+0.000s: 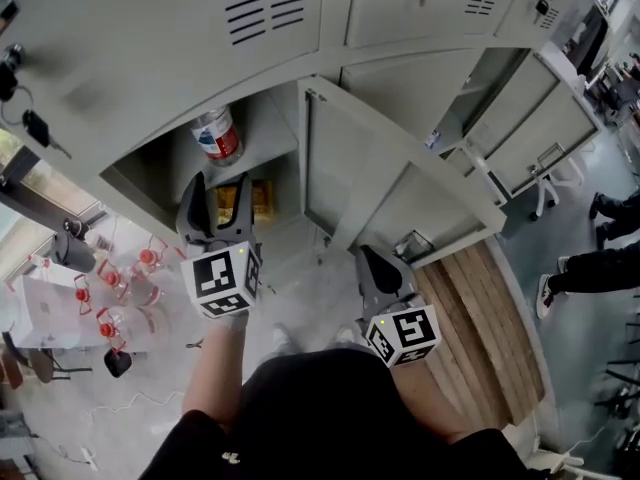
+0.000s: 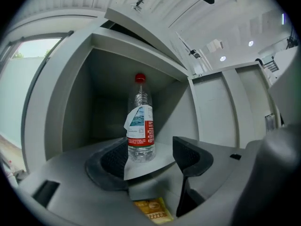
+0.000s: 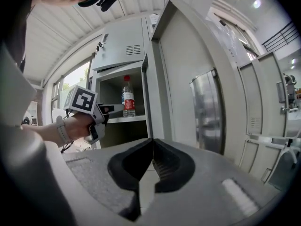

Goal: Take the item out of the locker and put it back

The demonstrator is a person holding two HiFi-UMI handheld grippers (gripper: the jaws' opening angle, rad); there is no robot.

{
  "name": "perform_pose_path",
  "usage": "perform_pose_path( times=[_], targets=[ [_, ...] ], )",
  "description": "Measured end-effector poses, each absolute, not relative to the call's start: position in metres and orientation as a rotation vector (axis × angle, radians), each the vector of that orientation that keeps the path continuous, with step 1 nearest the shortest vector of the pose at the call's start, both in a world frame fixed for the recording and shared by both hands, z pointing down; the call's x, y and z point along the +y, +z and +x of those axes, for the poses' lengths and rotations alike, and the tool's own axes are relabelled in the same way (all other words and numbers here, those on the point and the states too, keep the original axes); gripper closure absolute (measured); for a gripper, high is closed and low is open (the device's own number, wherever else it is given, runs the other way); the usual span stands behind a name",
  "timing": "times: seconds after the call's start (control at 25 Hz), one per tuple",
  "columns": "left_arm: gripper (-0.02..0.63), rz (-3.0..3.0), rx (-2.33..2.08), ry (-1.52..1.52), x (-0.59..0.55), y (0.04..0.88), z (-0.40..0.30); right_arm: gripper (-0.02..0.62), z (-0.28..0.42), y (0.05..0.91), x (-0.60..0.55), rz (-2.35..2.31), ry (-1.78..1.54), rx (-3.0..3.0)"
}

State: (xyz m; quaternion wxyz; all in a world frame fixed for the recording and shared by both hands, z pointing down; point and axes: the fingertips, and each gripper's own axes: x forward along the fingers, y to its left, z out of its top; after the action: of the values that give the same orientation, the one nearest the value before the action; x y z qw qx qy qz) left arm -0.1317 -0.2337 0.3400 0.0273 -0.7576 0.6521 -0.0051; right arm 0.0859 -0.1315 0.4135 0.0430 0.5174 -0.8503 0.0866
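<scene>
Right gripper point(image 3: 151, 142): you are holding it low beside the open locker door point(image 3: 183, 79), jaws pressed together on nothing.
Left gripper point(image 2: 150, 149): you are pointing it level at the upper shelf point(image 2: 157, 163), jaws wide apart and gripping nothing.
Bottle point(image 2: 140, 126): it is standing upright on that shelf inside the locker point(image 2: 75, 93), just beyond the left jaws, free.
Yellow packet point(image 2: 151, 211): it is lying in the compartment below.
Progress: the bottle is sitting in its place, so either the return is finishing or the taking is not yet started; I cannot tell which.
</scene>
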Motion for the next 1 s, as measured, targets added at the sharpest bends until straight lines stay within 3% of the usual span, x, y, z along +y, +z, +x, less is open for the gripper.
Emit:
perform_pose_path(
  times=[0.32, 1.0],
  targets=[
    [0.268, -2.303, 2.013, -0.095, -0.265, 0.341, -0.134, 0.595, 0.091, 0.413, -0.131, 1.657, 0.255, -2.544],
    [0.264, -2.224, 2.103, -0.244, -0.298, 0.349, -0.139, 0.595, 0.096, 0.411, -0.131, 1.695, 0.254, -2.512]
  ],
)
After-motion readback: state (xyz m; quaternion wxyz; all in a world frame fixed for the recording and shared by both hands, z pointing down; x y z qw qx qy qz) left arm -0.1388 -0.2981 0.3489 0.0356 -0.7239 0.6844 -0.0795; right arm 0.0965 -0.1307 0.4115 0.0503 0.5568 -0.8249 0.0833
